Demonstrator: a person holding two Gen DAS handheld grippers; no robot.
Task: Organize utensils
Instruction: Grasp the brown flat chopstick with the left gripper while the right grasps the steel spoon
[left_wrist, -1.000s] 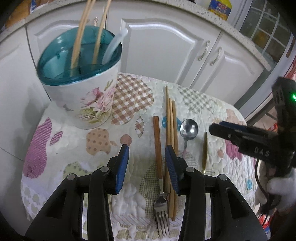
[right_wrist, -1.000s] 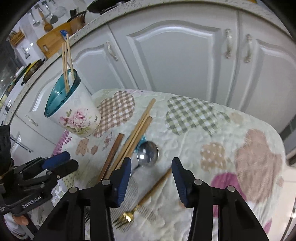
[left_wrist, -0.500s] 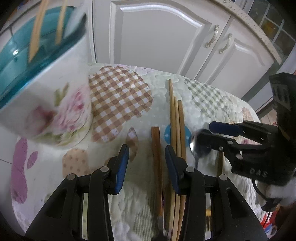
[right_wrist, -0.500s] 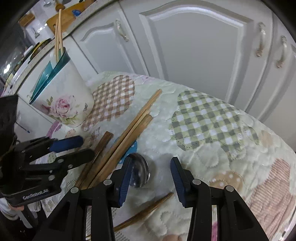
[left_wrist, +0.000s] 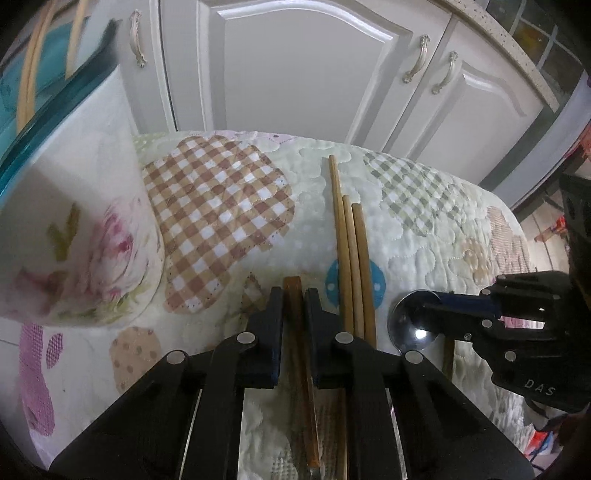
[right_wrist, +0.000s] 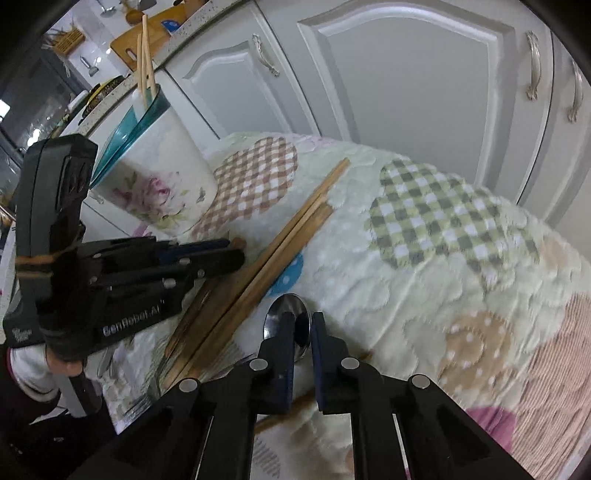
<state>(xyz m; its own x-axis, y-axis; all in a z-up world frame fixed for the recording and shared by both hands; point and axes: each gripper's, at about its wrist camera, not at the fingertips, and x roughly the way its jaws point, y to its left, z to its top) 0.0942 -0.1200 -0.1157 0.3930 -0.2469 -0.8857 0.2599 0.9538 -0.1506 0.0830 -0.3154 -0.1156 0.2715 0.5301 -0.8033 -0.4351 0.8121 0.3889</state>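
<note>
Left gripper (left_wrist: 293, 295) pinches the wooden fork handle (left_wrist: 295, 314) on the quilted cloth (left_wrist: 424, 229); right gripper (right_wrist: 303, 325) pinches the steel spoon (right_wrist: 286, 319). Three chopsticks (left_wrist: 351, 251) lie between them, just beside the left jaws. The floral holder (left_wrist: 74, 229) stands left, near the cloth's edge.

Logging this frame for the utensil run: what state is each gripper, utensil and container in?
Left gripper: shut on the brown wooden fork handle.
Right gripper: shut on the shiny metal spoon.
Three loose wooden chopsticks: lying flat on the quilt.
White floral cup with teal rim: upright, holding chopsticks.
White cabinet doors: closed.
</note>
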